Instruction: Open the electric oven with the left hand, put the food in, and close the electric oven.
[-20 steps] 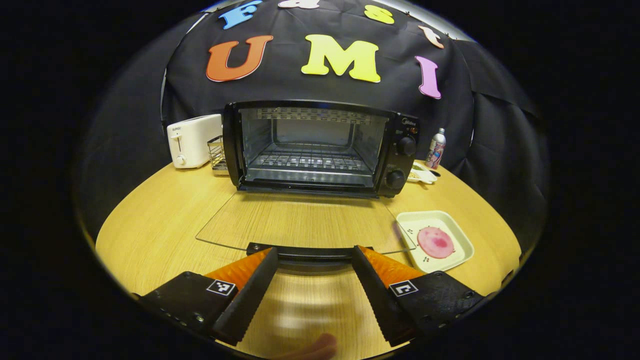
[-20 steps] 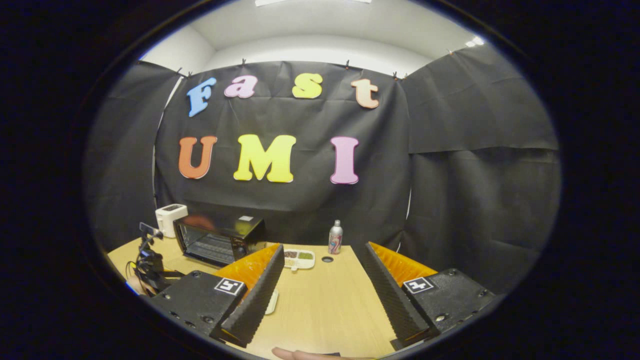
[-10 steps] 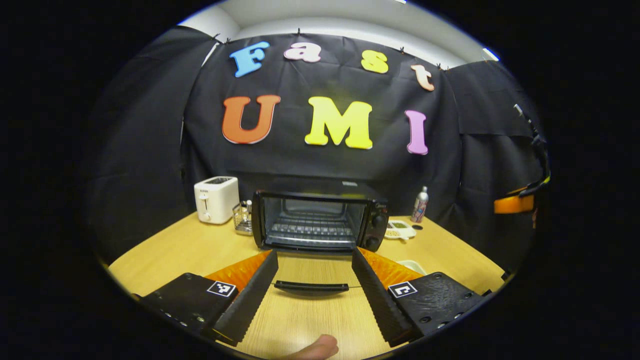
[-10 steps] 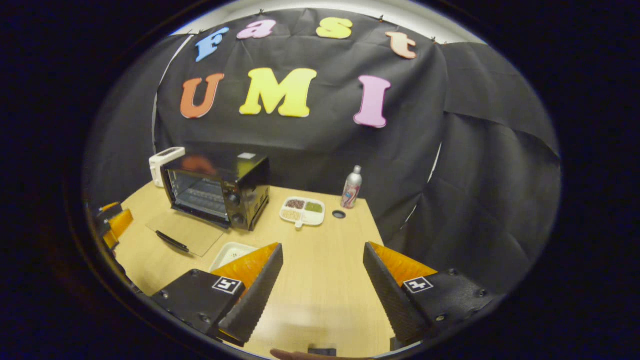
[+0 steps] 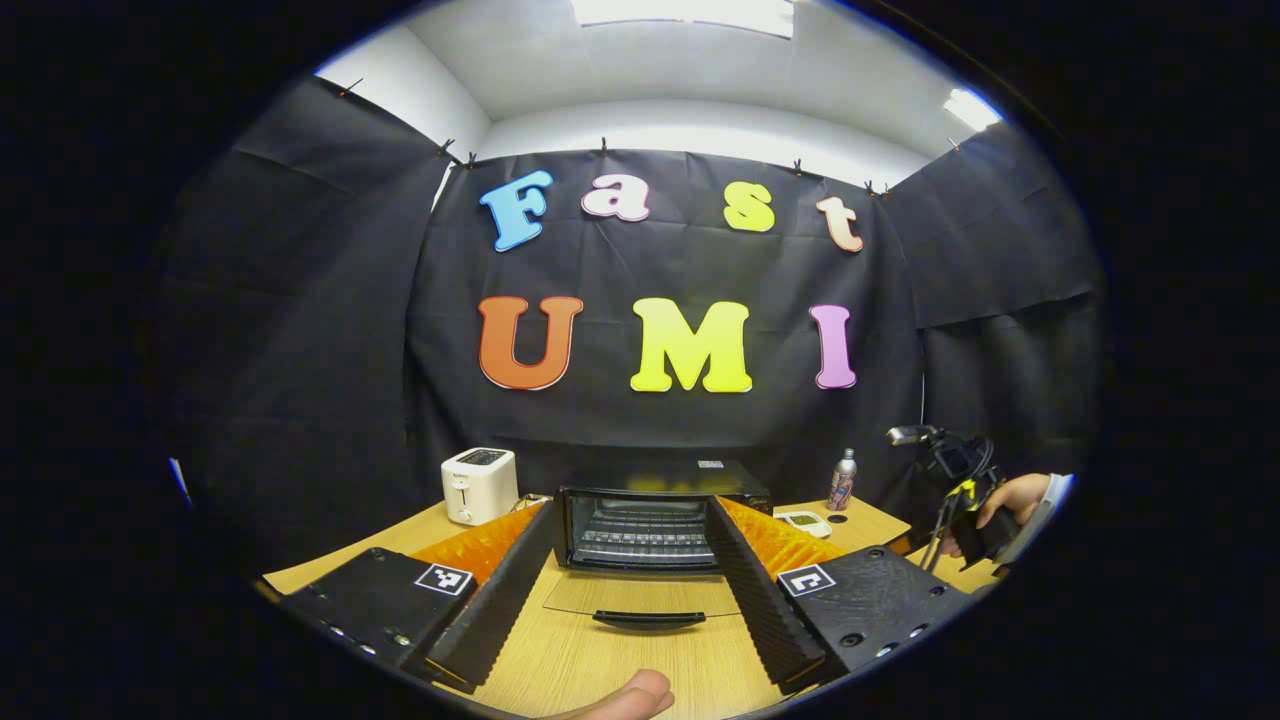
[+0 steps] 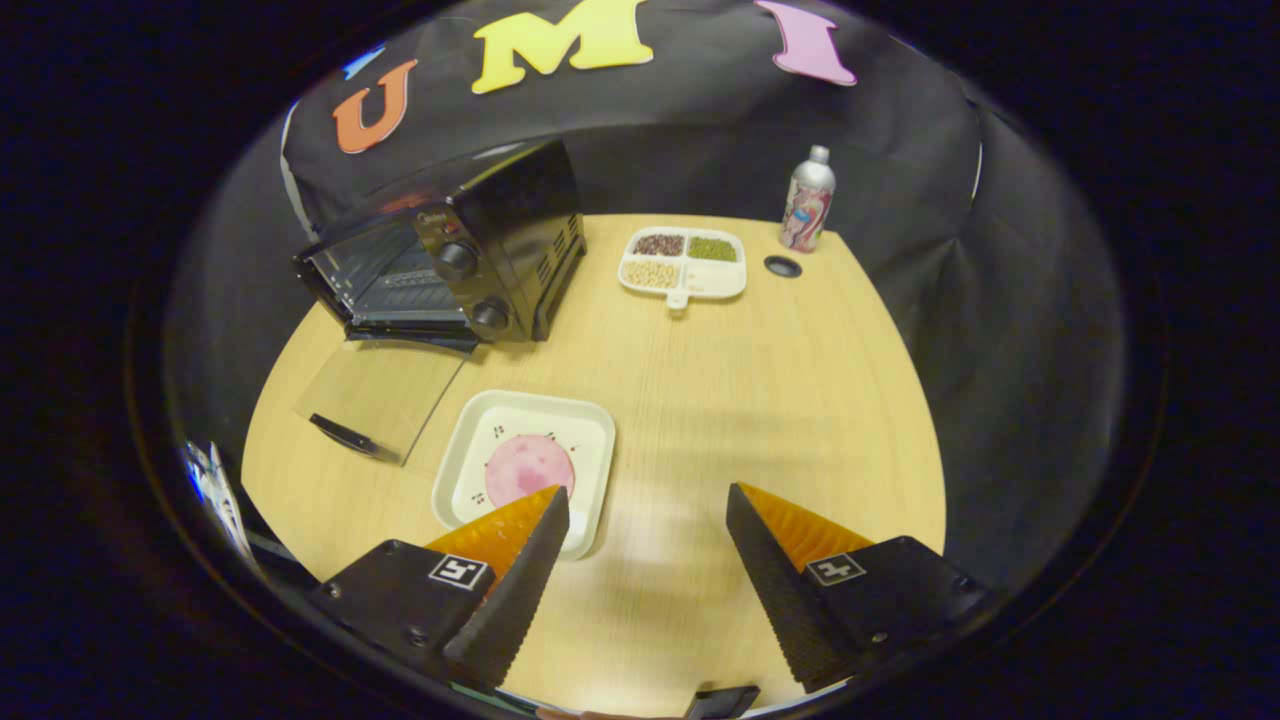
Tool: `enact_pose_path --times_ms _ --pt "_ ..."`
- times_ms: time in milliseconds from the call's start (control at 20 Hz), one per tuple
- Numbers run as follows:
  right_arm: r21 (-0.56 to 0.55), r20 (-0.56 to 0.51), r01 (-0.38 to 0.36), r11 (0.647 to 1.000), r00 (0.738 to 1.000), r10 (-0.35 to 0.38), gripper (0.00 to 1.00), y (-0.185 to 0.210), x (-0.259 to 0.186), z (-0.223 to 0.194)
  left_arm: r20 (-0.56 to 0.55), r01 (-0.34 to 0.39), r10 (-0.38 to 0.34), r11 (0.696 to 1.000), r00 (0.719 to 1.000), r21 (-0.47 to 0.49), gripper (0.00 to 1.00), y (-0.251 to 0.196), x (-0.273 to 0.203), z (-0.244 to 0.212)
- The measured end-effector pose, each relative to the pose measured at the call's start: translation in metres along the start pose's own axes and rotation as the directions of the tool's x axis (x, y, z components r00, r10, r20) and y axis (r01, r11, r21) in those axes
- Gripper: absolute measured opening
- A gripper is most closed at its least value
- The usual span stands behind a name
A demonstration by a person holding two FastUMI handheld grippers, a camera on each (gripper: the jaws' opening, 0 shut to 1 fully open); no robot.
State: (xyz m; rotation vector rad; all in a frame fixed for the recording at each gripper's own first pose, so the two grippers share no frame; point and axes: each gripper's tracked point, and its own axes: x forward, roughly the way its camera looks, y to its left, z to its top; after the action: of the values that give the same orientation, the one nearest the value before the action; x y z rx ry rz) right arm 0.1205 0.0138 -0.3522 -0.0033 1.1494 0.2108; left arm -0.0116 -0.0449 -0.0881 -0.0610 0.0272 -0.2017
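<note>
The black electric oven point(image 5: 660, 515) point(image 6: 450, 265) stands at the table's back with its glass door point(image 5: 645, 598) point(image 6: 378, 392) folded flat on the wood. The door's black handle point(image 5: 648, 619) lies just ahead of my left gripper point(image 5: 630, 545), which is open and holds nothing. A round pink slice of food point(image 6: 528, 468) rests on a white square plate point(image 6: 590, 425). My right gripper point(image 6: 648, 510) hangs open above the table, its left finger over the plate's near edge. In the left gripper view a hand holds the right gripper's body point(image 5: 960, 490) at the far right.
A white toaster point(image 5: 479, 484) stands left of the oven. Right of the oven lie a divided white dish of beans point(image 6: 683, 262), a silver bottle point(image 6: 807, 200) point(image 5: 842, 480) and a small black hole point(image 6: 782, 266) in the table. Bare wood stretches under the right gripper.
My left gripper drew back and tilted up from the open door's handle. My right gripper tipped down and came over the plate with the food.
</note>
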Motion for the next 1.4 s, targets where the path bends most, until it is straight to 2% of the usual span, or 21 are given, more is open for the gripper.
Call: enact_pose_path --times_ms 150,350,500,550,600,650,700,750,800,850,1050,1100,1250,1400 --pt "0.041 -0.085 -0.084 0.996 0.993 0.087 0.89 0.018 0.036 -0.008 0.005 -0.007 0.007 1.000 1.000 0.027 0.95 0.004 -0.009 0.004" --pt "0.098 -0.180 -0.125 0.987 0.973 0.141 0.72 0.030 0.064 -0.015 -0.010 0.006 -0.005 0.999 1.000 0.033 0.95 0.002 -0.013 -0.004" --pt "0.115 -0.218 -0.125 0.985 0.965 0.148 0.47 0.029 0.074 -0.017 -0.022 -0.006 0.007 0.998 1.000 0.061 0.95 0.007 -0.013 -0.009" --pt "0.109 -0.232 -0.145 0.983 0.958 0.167 0.39 0.030 0.078 -0.016 -0.027 -0.012 0.014 0.998 1.000 0.068 0.95 0.009 -0.014 -0.010" --pt "0.110 -0.264 -0.155 0.982 0.948 0.179 0.21 0.029 0.076 -0.021 -0.029 -0.017 0.019 0.997 0.999 0.072 0.95 0.010 -0.015 -0.012" --pt "0.092 -0.258 -0.161 0.983 0.949 0.180 0.04 0.027 0.079 -0.019 -0.032 -0.022 0.025 0.997 0.999 0.075 0.95 0.012 -0.017 -0.013" --pt "0.104 -0.263 -0.182 0.978 0.943 0.203 0.03 0.027 0.082 -0.019 -0.035 -0.032 0.035 0.997 0.999 0.076 0.95 0.016 -0.018 -0.014" --pt "0.128 -0.276 -0.206 0.970 0.932 0.234 0.07 0.027 0.081 -0.017 -0.033 -0.039 0.042 0.996 0.999 0.075 0.95 0.020 -0.018 -0.014" --pt "0.158 -0.277 -0.233 0.960 0.922 0.270 0.02 0.026 0.080 -0.017 -0.032 -0.044 0.046 0.996 0.998 0.072 0.95 0.022 -0.019 -0.014" --pt "0.198 -0.268 -0.264 0.944 0.912 0.311 0.02 0.025 0.080 -0.015 -0.035 -0.051 0.053 0.996 0.998 0.070 0.95 0.025 -0.021 -0.014" --pt "0.375 -0.184 -0.361 0.854 0.874 0.450 0.04 0.023 0.077 -0.015 -0.045 -0.072 0.075 0.995 0.996 0.071 0.94 0.035 -0.023 -0.015" --pt "0.403 -0.160 -0.375 0.835 0.869 0.468 0.01 0.020 0.074 -0.016 -0.047 -0.069 0.072 0.995 0.996 0.072 0.95 0.035 -0.025 -0.014" --pt "0.470 -0.105 -0.403 0.785 0.858 0.503 0.04 0.011 0.061 -0.018 -0.061 -0.068 0.073 0.995 0.995 0.067 0.95 0.036 -0.025 -0.018" --pt "0.473 -0.058 -0.407 0.781 0.870 0.489 0.00 0.007 0.047 -0.012 -0.064 -0.058 0.061 0.997 0.996 0.043 0.95 0.036 -0.024 -0.022"
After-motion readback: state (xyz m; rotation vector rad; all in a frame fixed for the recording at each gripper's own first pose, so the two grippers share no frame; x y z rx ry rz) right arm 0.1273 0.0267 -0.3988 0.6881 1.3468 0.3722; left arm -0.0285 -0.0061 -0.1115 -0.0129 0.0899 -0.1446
